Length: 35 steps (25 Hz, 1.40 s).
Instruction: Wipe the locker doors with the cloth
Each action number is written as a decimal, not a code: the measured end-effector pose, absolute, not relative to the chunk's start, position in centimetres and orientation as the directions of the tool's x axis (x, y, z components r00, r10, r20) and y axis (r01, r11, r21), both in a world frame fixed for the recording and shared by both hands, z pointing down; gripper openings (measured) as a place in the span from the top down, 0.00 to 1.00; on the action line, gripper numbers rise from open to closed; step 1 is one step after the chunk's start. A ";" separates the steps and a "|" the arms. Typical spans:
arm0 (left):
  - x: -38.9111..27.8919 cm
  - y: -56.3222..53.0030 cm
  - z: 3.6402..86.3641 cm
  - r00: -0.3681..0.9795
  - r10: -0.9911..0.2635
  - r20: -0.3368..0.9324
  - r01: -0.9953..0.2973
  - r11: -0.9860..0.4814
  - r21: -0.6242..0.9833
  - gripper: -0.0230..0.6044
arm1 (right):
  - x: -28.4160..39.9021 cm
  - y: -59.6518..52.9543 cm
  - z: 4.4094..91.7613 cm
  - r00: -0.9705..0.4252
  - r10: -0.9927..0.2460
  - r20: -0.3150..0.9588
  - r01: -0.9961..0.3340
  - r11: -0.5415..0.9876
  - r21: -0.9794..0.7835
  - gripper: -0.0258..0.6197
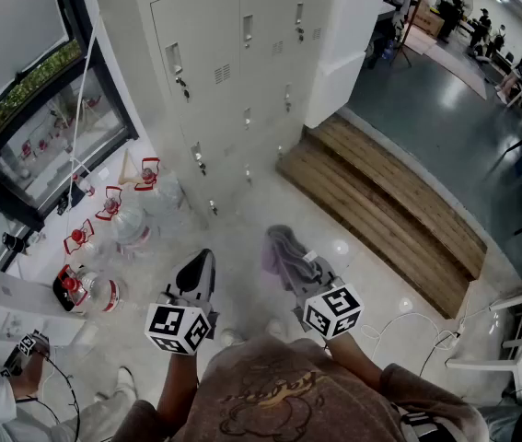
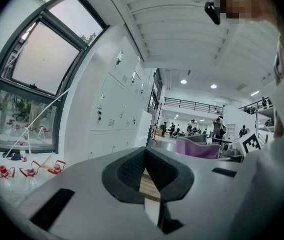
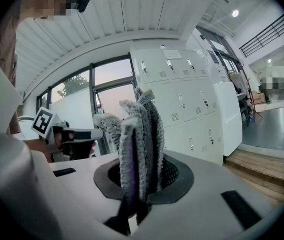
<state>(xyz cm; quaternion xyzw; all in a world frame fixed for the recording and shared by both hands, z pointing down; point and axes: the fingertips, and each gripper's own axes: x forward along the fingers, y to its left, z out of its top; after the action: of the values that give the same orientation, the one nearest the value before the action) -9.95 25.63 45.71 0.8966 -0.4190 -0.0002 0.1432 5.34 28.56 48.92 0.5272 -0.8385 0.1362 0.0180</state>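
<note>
Water jugs point(image 1: 130, 226), wooden steps point(image 1: 399, 212), window point(image 1: 21, 58)

Bright, even daylight from window point(image 2: 36, 69); ceiling lamps point(image 2: 213, 86) glare; fisheye edges black.

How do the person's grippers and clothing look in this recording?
The left hand-held gripper and right hand-held gripper match: pale grey bodies, black textured jaw pads, and a cube of black-and-white square markers at the rear of each. The person wears a brown printed shirt.
</note>
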 end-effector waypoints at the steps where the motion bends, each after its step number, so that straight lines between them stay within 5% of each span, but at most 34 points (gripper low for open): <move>1: -9.8 25.6 45.8 0.648 -0.752 0.119 -0.751 -0.607 0.260 0.96 | 5.5 28.5 48.9 -0.443 -0.880 0.174 -0.890 0.406 -0.209 0.88; 22: -6.5 25.4 46.4 0.567 -0.817 0.103 -0.811 -0.532 0.244 0.96 | 8.4 27.5 51.0 -0.552 -0.817 0.163 -0.826 0.511 -0.237 0.88; 35: -6.2 16.0 46.6 0.563 -0.823 0.074 -0.811 -0.533 0.242 0.96 | 8.9 18.7 51.8 -0.551 -0.821 0.148 -0.826 0.513 -0.233 0.88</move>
<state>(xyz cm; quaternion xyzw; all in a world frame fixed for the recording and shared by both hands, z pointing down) -6.16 15.96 46.62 0.8751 -0.4667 -0.0245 0.1255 8.95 18.72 51.77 0.4735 -0.8697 0.1391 0.0094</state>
